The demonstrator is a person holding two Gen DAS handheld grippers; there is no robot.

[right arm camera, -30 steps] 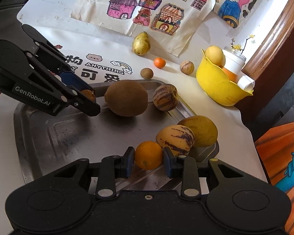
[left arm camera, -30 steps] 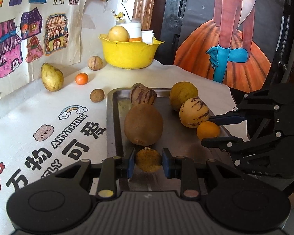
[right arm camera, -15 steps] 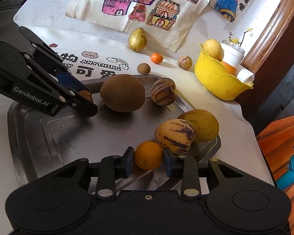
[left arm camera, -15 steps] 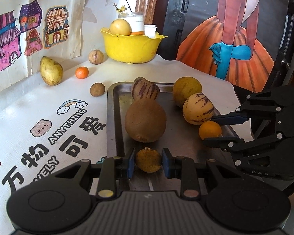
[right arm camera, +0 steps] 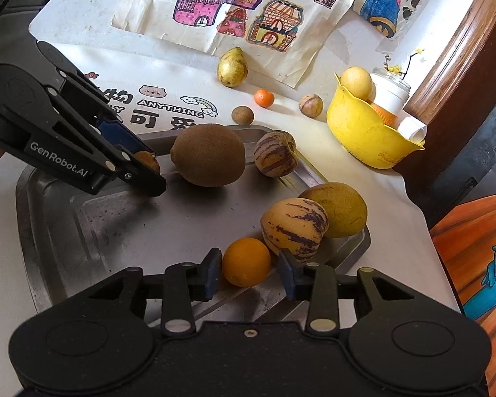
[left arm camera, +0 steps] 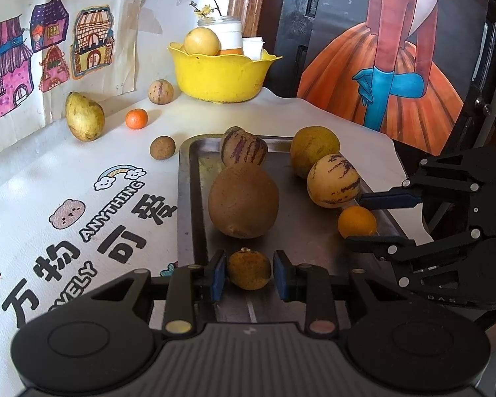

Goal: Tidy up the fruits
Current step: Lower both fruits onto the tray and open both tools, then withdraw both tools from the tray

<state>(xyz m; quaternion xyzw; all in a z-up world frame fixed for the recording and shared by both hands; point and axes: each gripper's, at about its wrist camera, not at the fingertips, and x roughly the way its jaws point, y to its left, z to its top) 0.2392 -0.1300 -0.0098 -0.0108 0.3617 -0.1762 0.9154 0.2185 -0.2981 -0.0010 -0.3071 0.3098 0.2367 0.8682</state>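
On the metal tray [left arm camera: 188,198], the left tool [left arm camera: 249,273] has just been easing apart around a small brownish-yellow fruit [left arm camera: 249,272] at the tray's near edge, narrow gaps showing between its blue pads and the skin. The right tool [right arm camera: 249,269] has likewise been spreading around an orange [right arm camera: 246,262] – its pads stand clear of it – just beside a striped yellow fruit [right arm camera: 294,230]. A large brown fruit [left arm camera: 243,202] sits mid-tray, and a yellow bowl [left arm camera: 221,74] stands farther back on the table [left arm camera: 33,205].

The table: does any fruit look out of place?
Yes. Four fruits lie loose on the cloth beside the metal tray: a pear, a small orange, a striped fruit and a small brown fruit. Nothing looks spilled or damaged.
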